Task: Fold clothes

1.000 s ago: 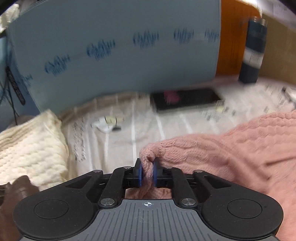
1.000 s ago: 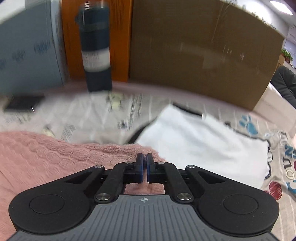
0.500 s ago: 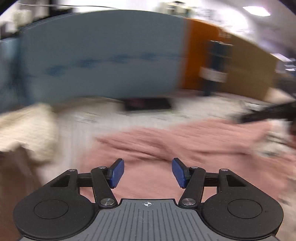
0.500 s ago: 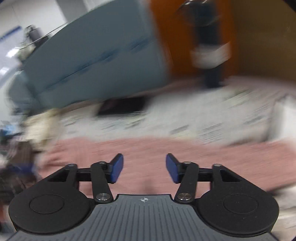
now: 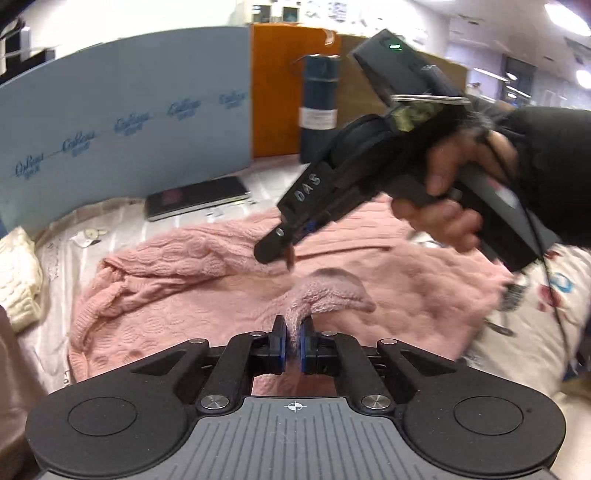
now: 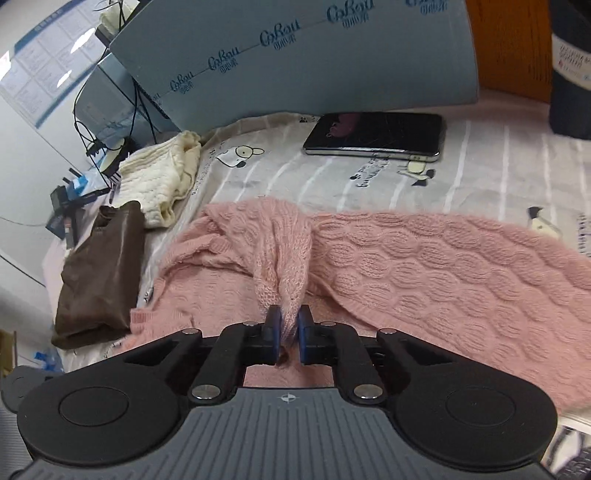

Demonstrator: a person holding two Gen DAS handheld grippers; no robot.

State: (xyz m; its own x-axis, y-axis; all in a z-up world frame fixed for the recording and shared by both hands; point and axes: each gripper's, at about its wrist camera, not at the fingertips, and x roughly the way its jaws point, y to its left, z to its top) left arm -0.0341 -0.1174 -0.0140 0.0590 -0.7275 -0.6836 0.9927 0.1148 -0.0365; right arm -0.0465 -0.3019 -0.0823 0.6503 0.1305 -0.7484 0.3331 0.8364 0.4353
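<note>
We read this as an office: ceiling light panels (image 5: 565,14), wall-pinned paper notices (image 6: 44,66), tangled black cables (image 6: 110,122) beside a blue foam partition board (image 6: 295,55), table under cartoon-print bedsheet (image 6: 480,166).

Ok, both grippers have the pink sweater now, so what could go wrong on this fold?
Each grip is a thin pinch: the left gripper and right gripper hold only small tufts of the pink sweater, so the loose knit may slip or stretch. The phone lies just beyond the sweater and could get dragged. The grippers are close together and might collide.
</note>
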